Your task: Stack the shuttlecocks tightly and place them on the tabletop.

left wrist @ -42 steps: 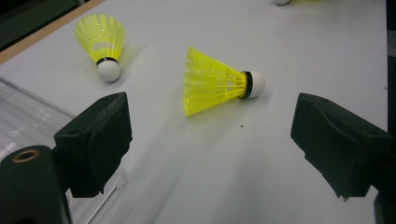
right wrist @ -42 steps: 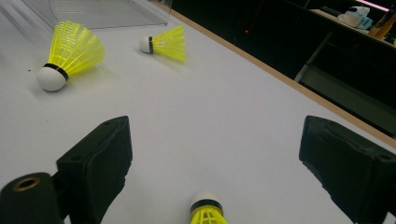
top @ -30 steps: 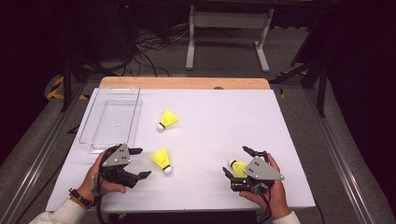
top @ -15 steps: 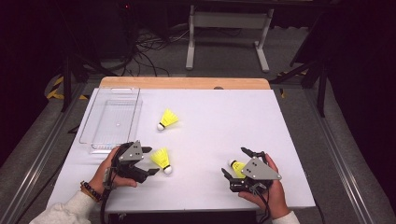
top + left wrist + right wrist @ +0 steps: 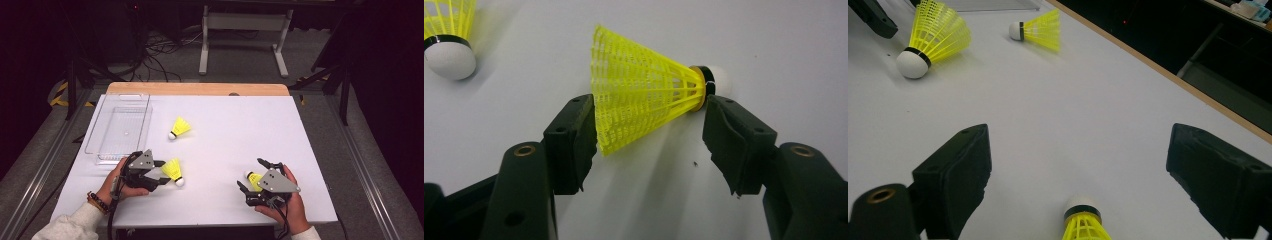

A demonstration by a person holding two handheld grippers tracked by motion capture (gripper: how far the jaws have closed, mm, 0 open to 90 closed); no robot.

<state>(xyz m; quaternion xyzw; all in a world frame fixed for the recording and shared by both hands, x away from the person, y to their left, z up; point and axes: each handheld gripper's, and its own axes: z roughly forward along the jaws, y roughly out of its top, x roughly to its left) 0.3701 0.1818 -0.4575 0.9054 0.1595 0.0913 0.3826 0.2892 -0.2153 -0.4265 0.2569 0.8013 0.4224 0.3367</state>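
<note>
Three yellow shuttlecocks with white cork heads lie on the white table [image 5: 240, 130]. The near-left shuttlecock [image 5: 173, 171] [image 5: 644, 100] lies on its side between the jaws of my left gripper [image 5: 161, 173] [image 5: 651, 130], which is open. One jaw is at the skirt's rim and the other at the cork's black band. My right gripper [image 5: 250, 173] [image 5: 1085, 170] is open too and straddles the right shuttlecock [image 5: 254, 180] [image 5: 1083, 220], whose cork points away from it. The third shuttlecock [image 5: 180, 127] [image 5: 1038, 27] lies apart, farther back.
A clear plastic tray [image 5: 95, 135] stands at the back left of the table, just beyond my left hand. A wooden strip [image 5: 200, 89] runs along the table's far edge. Beyond it are a dark floor, cables and a metal stand.
My left gripper has moved right along the table until its open jaws stand on either side of the near-left shuttlecock. The right gripper and its shuttlecock have stayed put.
</note>
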